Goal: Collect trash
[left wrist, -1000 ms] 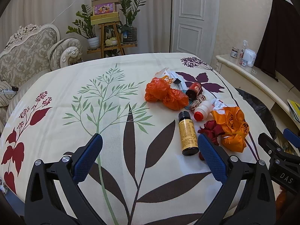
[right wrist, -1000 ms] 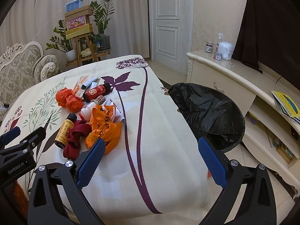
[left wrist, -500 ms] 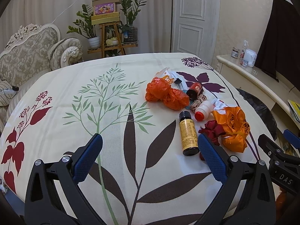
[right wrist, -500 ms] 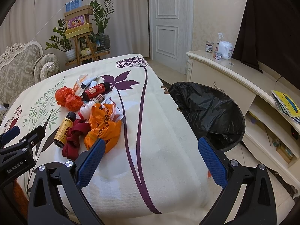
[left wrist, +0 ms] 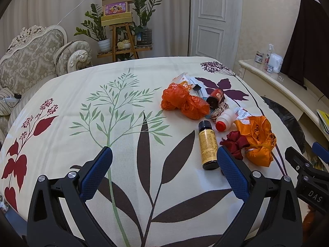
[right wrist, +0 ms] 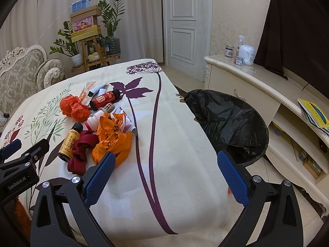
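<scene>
Trash lies in a heap on the floral tablecloth (left wrist: 127, 123): a red-orange crumpled bag (left wrist: 183, 101), a yellow-labelled dark bottle (left wrist: 207, 144), a small white bottle with a red cap (left wrist: 224, 120), a red-labelled bottle (left wrist: 214, 97), a dark red cloth (left wrist: 234, 144) and an orange bag (left wrist: 257, 138). My left gripper (left wrist: 164, 164) hovers open over the cloth, just left of the yellow bottle. My right gripper (right wrist: 164, 164) is open above the table's right edge, its left finger (right wrist: 98, 175) near the orange bag (right wrist: 113, 140). A bin lined with a black bag (right wrist: 228, 121) stands beside the table.
A cream cabinet (right wrist: 257, 86) with bottles on top runs along the right wall behind the bin. A sofa (left wrist: 30, 61) and a plant stand with stacked boxes (left wrist: 117, 20) stand beyond the table's far side. A white door (right wrist: 185, 26) is at the back.
Both views have shifted very slightly; the trash heap sits a touch nearer and lower in the right wrist view. Neither gripper's opening has changed and nothing has been taken hold of.
</scene>
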The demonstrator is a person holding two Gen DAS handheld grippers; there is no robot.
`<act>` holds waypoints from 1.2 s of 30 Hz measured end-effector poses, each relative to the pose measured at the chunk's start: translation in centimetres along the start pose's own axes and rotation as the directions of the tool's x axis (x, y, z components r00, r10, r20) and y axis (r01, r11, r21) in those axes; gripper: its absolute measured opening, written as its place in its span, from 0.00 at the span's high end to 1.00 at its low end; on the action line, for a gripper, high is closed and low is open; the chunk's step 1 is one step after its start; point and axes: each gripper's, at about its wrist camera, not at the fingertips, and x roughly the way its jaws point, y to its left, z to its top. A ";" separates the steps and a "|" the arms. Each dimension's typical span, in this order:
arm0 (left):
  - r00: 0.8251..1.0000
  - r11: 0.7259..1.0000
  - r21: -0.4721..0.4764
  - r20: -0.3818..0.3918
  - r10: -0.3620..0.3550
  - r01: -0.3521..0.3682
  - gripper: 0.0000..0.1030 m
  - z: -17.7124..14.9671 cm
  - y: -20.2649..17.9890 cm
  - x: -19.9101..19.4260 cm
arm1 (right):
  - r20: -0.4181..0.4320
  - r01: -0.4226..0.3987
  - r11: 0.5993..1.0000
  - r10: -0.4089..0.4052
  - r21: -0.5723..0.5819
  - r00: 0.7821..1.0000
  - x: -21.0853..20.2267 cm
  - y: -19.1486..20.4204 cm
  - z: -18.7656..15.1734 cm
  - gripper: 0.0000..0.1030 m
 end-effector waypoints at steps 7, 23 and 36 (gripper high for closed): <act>1.000 1.000 0.000 0.000 0.002 -0.002 0.04 -0.1 0.1 0.1 | 0.000 -0.001 1.000 0.001 0.000 1.000 0.0 -0.1 0.0 0.06; 1.000 1.000 -0.001 -0.007 0.003 -0.003 0.04 -0.4 0.1 0.3 | -0.003 -0.001 1.000 0.001 -0.001 1.000 0.3 -0.1 0.1 0.06; 1.000 1.000 0.002 -0.010 0.002 -0.002 0.04 -0.5 0.1 0.3 | -0.011 0.003 1.000 -0.003 0.000 1.000 0.5 -0.5 -0.5 0.06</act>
